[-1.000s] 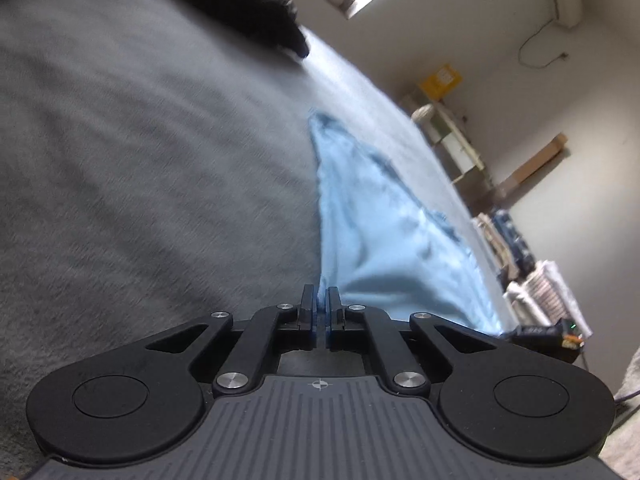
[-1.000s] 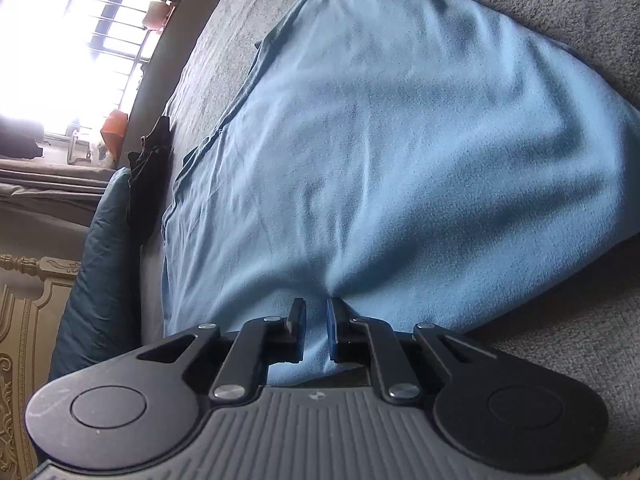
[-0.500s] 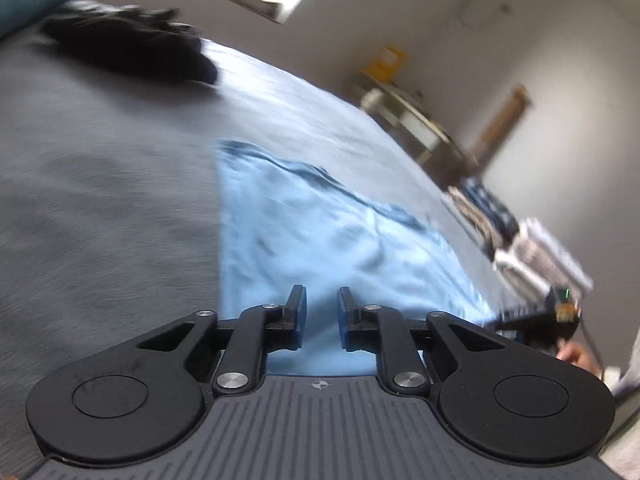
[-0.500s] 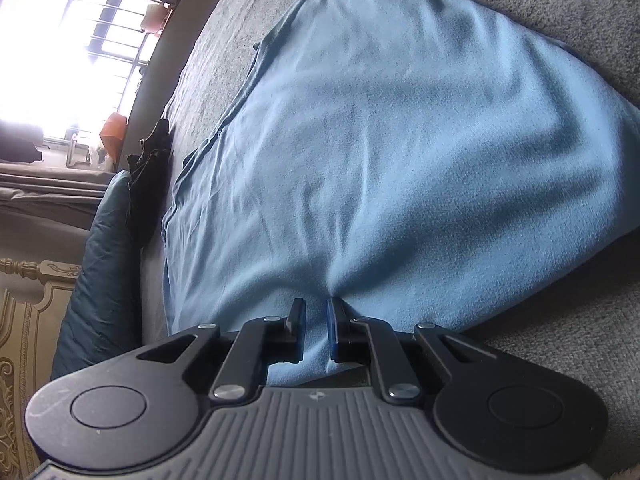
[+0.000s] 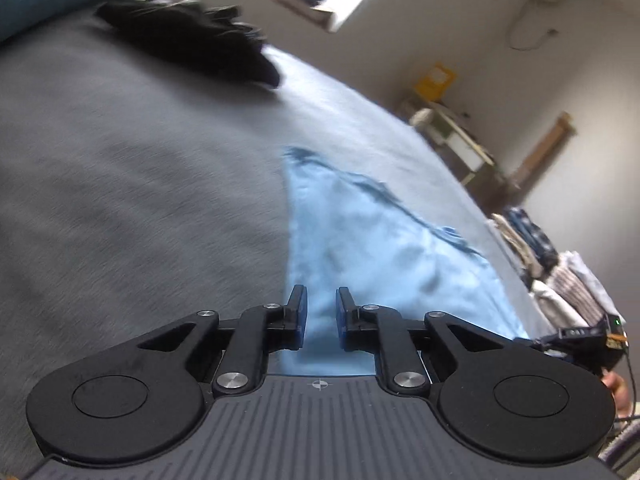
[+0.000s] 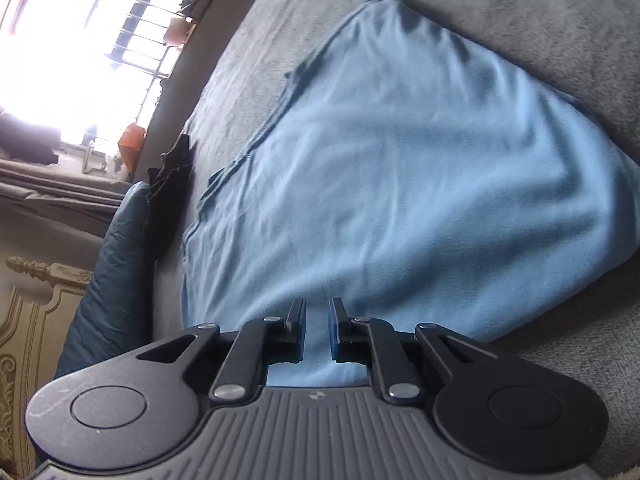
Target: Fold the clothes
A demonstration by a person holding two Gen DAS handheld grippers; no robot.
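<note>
- So, progress: the blue garment (image 6: 400,160) lay spread on the bed (image 5: 120,180), on the grey blanket, mostly flat with soft wrinkles.
- Its edge on the window side showed a doubled hem line in the right wrist view, so I judged at least one fold already made. Could not confirm the layer count.
- The side away from the window was rounded and raised off the blanket, with shadow under it. Not settled yet.
- Left to do, as I read it: lay that raised side down, smooth it, and fold again to a compact size.
- A black garment (image 5: 192,40) sat bunched near the pillow, well apart from the blue one and looking untouched. Likely the next item.
- Stacked folded clothes (image 5: 560,272) stood off the bed by the wall, so some of the job looked finished.
- Left claw (image 5: 321,294): jaws had just been opening and stood apart with a clear gap. Blue cloth showed through the gap, but the pads did not press on it. Holding nothing, poised at the garment's near edge.
- Right claw (image 6: 317,308): jaws nearly together, only a narrow slot. Blue cloth filled the slot and creases ran toward it, so I read it as pinching the garment's near edge.
</note>
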